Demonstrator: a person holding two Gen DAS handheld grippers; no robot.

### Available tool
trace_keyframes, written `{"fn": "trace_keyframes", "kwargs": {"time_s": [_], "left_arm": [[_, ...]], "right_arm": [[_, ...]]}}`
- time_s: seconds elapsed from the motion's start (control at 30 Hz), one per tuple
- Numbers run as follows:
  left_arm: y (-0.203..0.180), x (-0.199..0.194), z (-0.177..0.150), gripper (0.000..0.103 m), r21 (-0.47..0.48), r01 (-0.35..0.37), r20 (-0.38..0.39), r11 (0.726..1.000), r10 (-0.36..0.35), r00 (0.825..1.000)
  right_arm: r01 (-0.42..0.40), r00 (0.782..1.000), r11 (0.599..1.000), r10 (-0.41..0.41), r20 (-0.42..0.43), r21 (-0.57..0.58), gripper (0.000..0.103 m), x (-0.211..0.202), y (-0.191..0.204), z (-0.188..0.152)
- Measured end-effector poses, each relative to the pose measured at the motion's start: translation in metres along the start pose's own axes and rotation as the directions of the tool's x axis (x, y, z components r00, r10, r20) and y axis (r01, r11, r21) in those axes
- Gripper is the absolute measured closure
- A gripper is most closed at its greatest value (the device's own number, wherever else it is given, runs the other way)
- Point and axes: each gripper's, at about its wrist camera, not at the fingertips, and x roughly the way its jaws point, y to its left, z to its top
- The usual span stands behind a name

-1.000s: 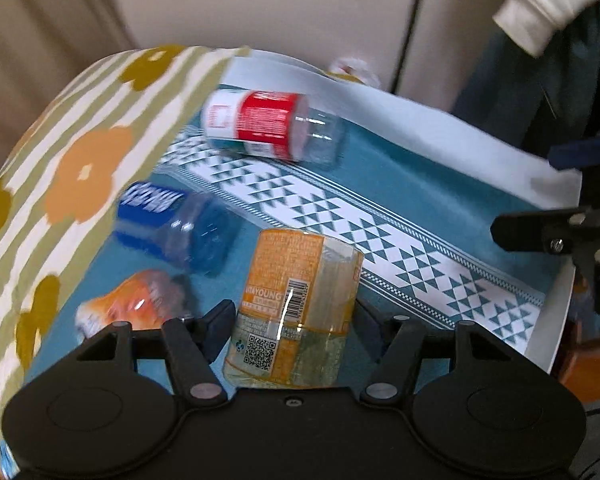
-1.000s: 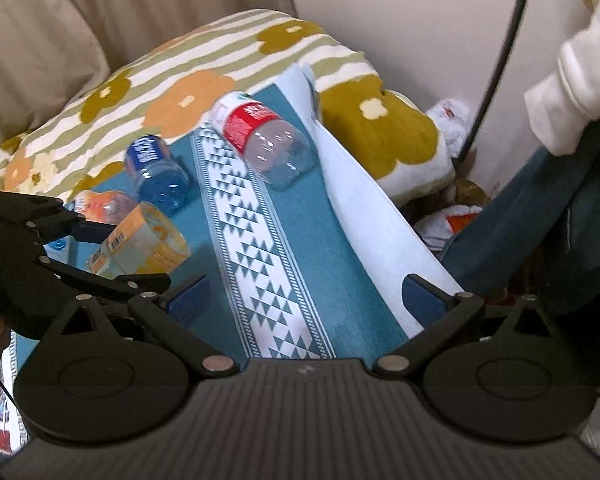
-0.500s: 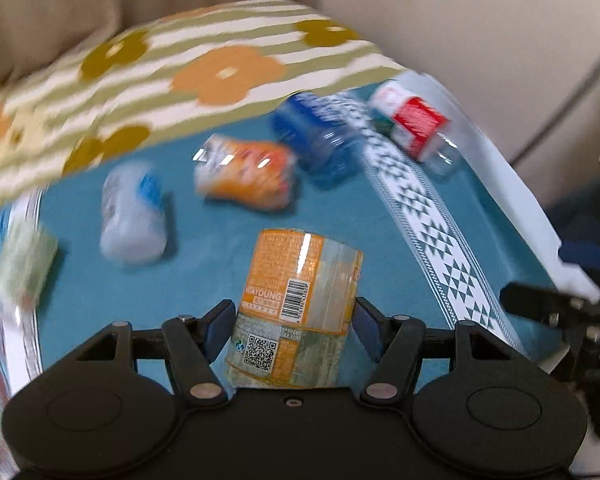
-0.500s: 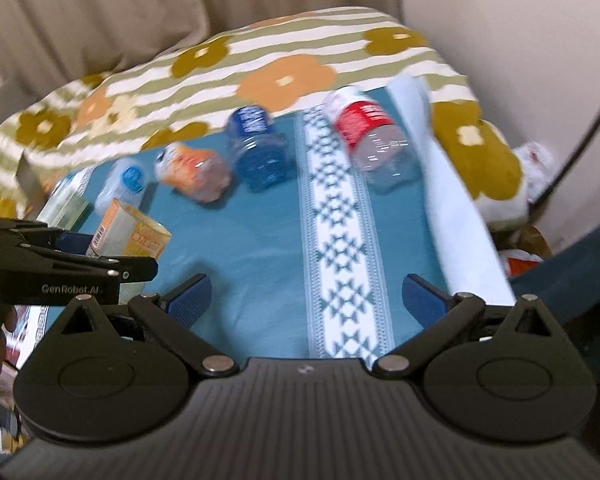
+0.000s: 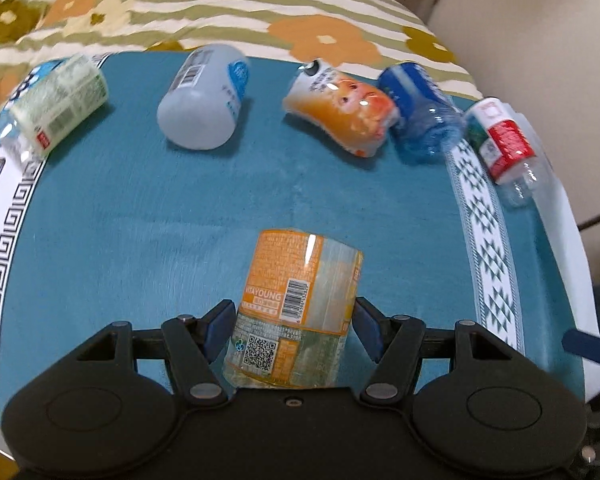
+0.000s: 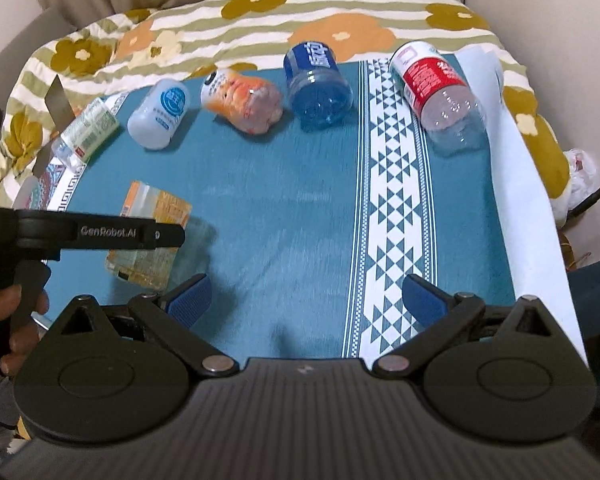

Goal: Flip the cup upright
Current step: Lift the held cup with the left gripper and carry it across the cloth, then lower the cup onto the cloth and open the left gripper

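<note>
My left gripper [image 5: 294, 330] is shut on a clear cup with an orange label [image 5: 296, 308] and holds it over the teal cloth [image 5: 140, 240]. In the right wrist view the same cup [image 6: 148, 236] shows at the left, partly hidden by the left gripper's finger [image 6: 100, 232]. My right gripper [image 6: 306, 296] is open and empty above the near part of the cloth. Several other cups lie on their sides along the far edge: a green-labelled one [image 5: 56, 116], a white one [image 5: 204, 100], an orange one [image 5: 340, 112], a blue one [image 5: 420, 112] and a red-labelled one [image 5: 504, 144].
A flowered, striped blanket [image 6: 260, 20] lies behind the cloth. A white patterned band [image 6: 392, 200] runs down the cloth's right side, with a white border [image 6: 532, 200] beyond it. A wall stands at the right.
My left gripper has swung leftward with the cup held, so the row of lying cups now spreads across its view. My right gripper has also turned left and stays open.
</note>
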Motion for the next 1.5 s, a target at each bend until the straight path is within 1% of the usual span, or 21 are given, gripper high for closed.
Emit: {"fn": "trace_keyframes", "kwargs": {"time_s": [0.23,0.3,0.33,0.37,0.53,0.6,0.73,0.87,0.97,1.03,1.17,1.23,1.33,1.4,1.5], "left_arm": [[0.004,0.007,0.005,0.033,-0.038,-0.005,0.004,0.999,0.005,1.0],[0.003,0.006,0.005,0.019,-0.035,-0.011,0.01,0.999,0.011,1.0],[0.003,0.004,0.005,0.011,-0.034,-0.012,0.018,0.999,0.013,1.0],[0.003,0.002,0.005,0.008,-0.033,-0.012,0.028,0.999,0.013,1.0],[-0.002,-0.007,0.004,0.008,-0.003,-0.037,0.047,0.999,0.037,0.998],[-0.004,-0.013,0.004,0.008,0.005,-0.035,0.047,0.999,0.035,0.998],[-0.008,-0.039,0.0,0.0,0.045,-0.046,0.074,0.998,0.042,0.996],[-0.004,-0.065,-0.006,0.0,0.089,-0.084,0.099,0.992,0.075,0.992],[0.008,-0.079,-0.01,0.0,0.09,-0.091,0.099,0.992,0.082,0.992],[0.02,-0.087,-0.013,0.0,0.085,-0.086,0.098,0.993,0.077,0.992],[0.044,-0.103,-0.018,0.0,0.086,-0.084,0.122,0.993,0.074,0.99],[0.056,-0.109,-0.02,0.0,0.077,-0.087,0.139,0.993,0.076,0.987],[0.076,-0.114,-0.023,0.0,0.064,-0.085,0.152,0.994,0.075,0.985],[0.091,-0.113,-0.025,0.0,0.055,-0.063,0.142,0.997,0.054,0.988],[0.115,-0.11,-0.029,0.0,0.029,-0.031,0.115,0.999,0.028,0.993]], "right_arm": [[-0.002,1.0,1.0,0.002,-0.013,-0.006,0.0,0.004,-0.003,-0.002],[-0.003,1.0,1.0,0.002,-0.012,-0.006,0.0,0.004,-0.003,-0.002],[-0.003,1.0,1.0,0.003,-0.01,-0.006,0.0,0.004,-0.004,-0.002],[-0.004,1.0,1.0,0.004,-0.008,-0.007,0.0,0.003,-0.004,-0.002],[-0.011,1.0,1.0,0.011,0.001,-0.006,0.0,0.001,-0.005,-0.002],[-0.019,1.0,1.0,0.019,0.002,-0.003,0.0,-0.002,-0.005,-0.001],[-0.029,0.999,1.0,0.029,0.013,0.005,0.0,-0.013,-0.004,0.007],[-0.039,0.999,0.999,0.038,0.029,0.016,0.0,-0.022,0.003,0.021],[-0.069,0.997,0.997,0.069,0.017,0.038,0.0,-0.023,0.011,0.032],[-0.09,0.996,0.994,0.09,-0.013,0.059,0.0,-0.019,0.02,0.041],[-0.086,0.994,0.993,0.091,-0.062,0.075,0.0,-0.002,0.042,0.057],[-0.097,0.991,0.99,0.106,-0.087,0.103,0.0,0.011,0.052,0.067],[-0.135,0.978,0.973,0.161,-0.13,0.19,0.0,0.034,0.061,0.079],[-0.149,0.969,0.956,0.192,-0.157,0.251,0.0,0.052,0.066,0.085],[-0.147,0.954,0.936,0.219,-0.202,0.32,0.0,0.079,0.076,0.087]]}}
